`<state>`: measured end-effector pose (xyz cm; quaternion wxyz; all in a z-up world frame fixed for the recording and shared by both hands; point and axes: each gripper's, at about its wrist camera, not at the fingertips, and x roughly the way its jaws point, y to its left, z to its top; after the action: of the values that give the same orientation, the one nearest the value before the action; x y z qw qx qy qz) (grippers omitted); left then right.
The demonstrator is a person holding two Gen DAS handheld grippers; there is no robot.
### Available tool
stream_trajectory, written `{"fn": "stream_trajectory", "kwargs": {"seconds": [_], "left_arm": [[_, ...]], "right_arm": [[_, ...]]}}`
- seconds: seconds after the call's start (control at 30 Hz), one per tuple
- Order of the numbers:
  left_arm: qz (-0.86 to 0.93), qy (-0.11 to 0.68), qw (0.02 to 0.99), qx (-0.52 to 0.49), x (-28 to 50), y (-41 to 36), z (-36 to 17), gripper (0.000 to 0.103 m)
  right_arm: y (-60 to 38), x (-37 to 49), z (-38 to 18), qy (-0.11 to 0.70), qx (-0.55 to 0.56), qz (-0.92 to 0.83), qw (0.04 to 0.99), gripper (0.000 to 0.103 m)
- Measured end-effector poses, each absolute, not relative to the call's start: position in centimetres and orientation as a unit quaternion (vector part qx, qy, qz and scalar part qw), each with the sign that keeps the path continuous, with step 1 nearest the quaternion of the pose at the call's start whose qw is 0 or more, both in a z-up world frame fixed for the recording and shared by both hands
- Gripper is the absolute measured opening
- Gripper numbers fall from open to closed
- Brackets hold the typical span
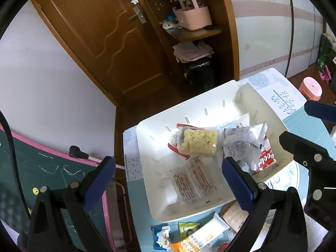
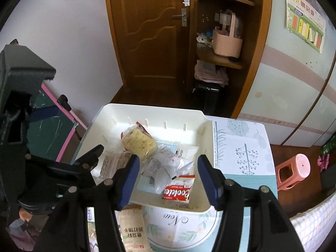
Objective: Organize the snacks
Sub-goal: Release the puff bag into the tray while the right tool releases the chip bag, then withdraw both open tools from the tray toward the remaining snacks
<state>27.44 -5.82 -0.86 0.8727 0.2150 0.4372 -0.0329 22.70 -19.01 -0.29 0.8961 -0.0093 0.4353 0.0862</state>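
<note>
**Both tools empty above the snack bin**

Left tool (image 1: 168, 180) hangs over the near-left part of the white bin (image 1: 147, 147), its blue pads spread wide with nothing between them. Right tool (image 2: 168, 180) hovers over the bin's near edge, pads apart and likewise gripping nothing. Neither touches a packet.

Inside the bin lie a clear bag of yellow puffed squares (image 1: 198, 141) toward the far side, crinkled clear wrappers (image 2: 166, 163) beside it, a flat printed sachet (image 1: 193, 180) nearer the front, and a red cookie pack (image 2: 179, 189) against the near-right wall. On the tabletop (image 2: 241, 147), just in front of the bin, loose snacks wait: a beige cracker bar (image 2: 132, 229) and several small packets (image 1: 189, 235).

Judged risks: the two tools sit close together and could knock each other reaching for the front pile. Slick wrappers may slide from the pads, and a hard pinch could crush the cracker bar. Catching the bin's rim might tip or shove it.
</note>
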Motion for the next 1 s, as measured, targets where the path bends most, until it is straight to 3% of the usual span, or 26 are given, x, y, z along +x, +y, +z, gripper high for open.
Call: {"fn": "stream_trajectory", "kwargs": {"seconds": [0.63, 1.0], "left_arm": [[-0.057, 0.437, 0.875, 0.202, 20.6, -4.1, -0.1, 0.101], [-0.11, 0.479, 0.848, 0.199, 17.0, -2.3, -5.0, 0.101]], "right_arm": [[-19.8, 16.6, -0.1, 0.437, 0.002, 0.099, 0.894, 0.058], [-19.7, 13.0, -4.0, 0.464, 0.01, 0.123, 0.877, 0.058]]}}
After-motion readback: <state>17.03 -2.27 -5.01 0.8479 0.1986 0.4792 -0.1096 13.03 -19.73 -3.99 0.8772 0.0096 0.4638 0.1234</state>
